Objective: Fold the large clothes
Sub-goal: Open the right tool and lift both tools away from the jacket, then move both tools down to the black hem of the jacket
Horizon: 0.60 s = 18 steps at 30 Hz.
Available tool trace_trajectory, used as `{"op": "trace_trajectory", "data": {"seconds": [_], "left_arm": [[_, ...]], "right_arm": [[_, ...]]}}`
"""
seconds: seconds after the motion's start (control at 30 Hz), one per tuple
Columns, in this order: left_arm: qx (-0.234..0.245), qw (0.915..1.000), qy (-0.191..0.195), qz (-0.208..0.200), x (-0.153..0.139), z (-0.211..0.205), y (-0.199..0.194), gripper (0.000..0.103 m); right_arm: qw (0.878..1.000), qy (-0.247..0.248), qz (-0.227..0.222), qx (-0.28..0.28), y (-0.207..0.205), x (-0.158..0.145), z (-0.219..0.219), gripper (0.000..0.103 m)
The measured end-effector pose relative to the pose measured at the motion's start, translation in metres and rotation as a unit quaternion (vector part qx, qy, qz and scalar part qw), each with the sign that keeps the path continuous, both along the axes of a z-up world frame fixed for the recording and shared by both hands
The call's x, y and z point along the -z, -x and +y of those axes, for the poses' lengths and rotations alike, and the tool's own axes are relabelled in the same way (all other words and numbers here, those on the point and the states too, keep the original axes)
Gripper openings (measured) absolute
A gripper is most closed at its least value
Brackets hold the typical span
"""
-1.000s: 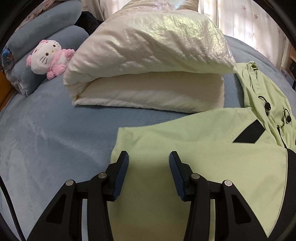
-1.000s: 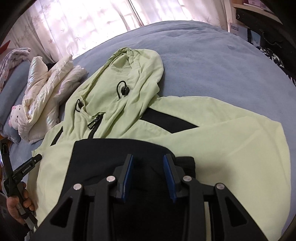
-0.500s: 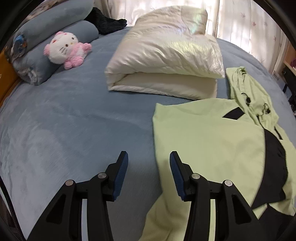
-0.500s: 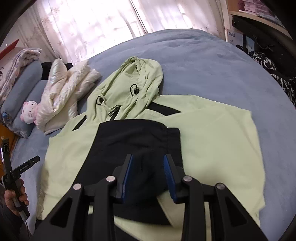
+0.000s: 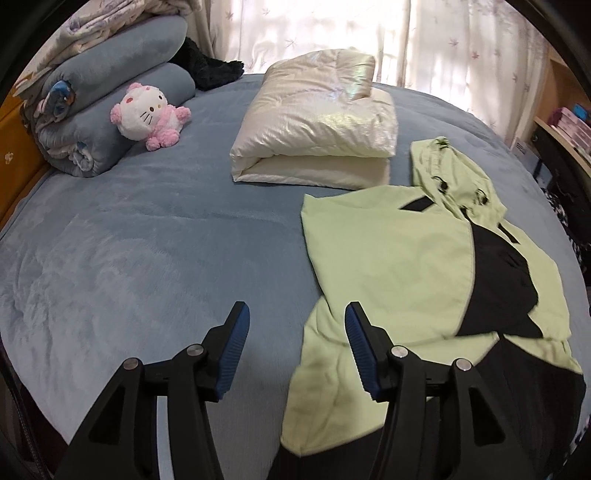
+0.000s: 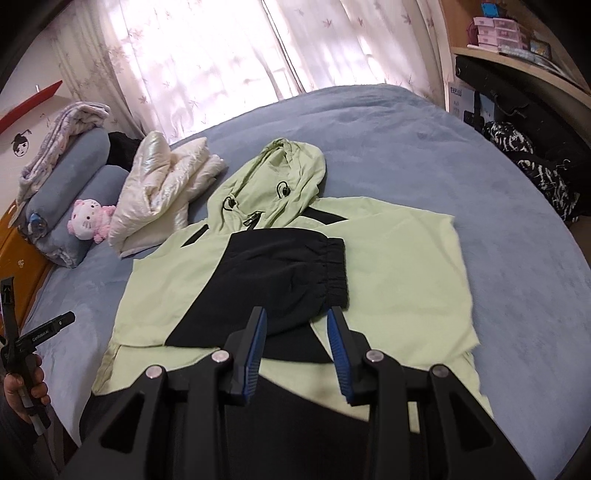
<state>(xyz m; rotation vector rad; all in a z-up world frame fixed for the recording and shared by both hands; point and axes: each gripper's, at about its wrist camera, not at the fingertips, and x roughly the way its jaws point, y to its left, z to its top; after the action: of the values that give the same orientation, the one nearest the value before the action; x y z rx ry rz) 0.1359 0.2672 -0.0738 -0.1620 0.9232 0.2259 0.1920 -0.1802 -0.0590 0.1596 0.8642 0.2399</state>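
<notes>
With both sleeves lying folded across the green hooded jacket (image 6: 399, 258) on the bed (image 5: 147, 240), the left gripper (image 5: 295, 345) – jaws just widening – and right gripper (image 6: 295, 341) are hovering part-open, empty – next likely grabbing the hem to fold upward.

A: Location type?
B: Home bedroom. Bed (image 5: 147, 258) with a blue plush cover fills both views.
A: Evidence?
B: Rolled blankets (image 5: 110, 107) and a plush toy (image 5: 147, 114) at the bed's far left corner, folded white duvet (image 5: 317, 122) toward its far edge. Sheer curtains (image 6: 207, 55) over a window behind the bed. Wooden shelf (image 6: 517, 62) with boxes (image 6: 498, 31) past the right edge.
</notes>
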Motion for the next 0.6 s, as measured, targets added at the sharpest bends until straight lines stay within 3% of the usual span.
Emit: {"op": "trace_trajectory", "data": {"seconds": [0.23, 0.4, 0.6], "left_arm": [[0.020, 0.9998, -0.001, 0.005, 0.000, -0.015, 0.041, 0.054], [0.031, 0.9994, 0.000, 0.016, 0.007, -0.022, 0.065, 0.054], [0.040, 0.9984, 0.011, 0.037, 0.026, -0.022, 0.097, 0.057]], "right_arm": [[1.000, 0.003, -0.015, 0.000, 0.038, -0.011, -0.014, 0.035], [1.000, 0.009, -0.027, 0.000, 0.066, -0.013, -0.025, 0.050], [1.000, 0.017, -0.024, 0.005, 0.095, -0.002, -0.043, 0.054]]}}
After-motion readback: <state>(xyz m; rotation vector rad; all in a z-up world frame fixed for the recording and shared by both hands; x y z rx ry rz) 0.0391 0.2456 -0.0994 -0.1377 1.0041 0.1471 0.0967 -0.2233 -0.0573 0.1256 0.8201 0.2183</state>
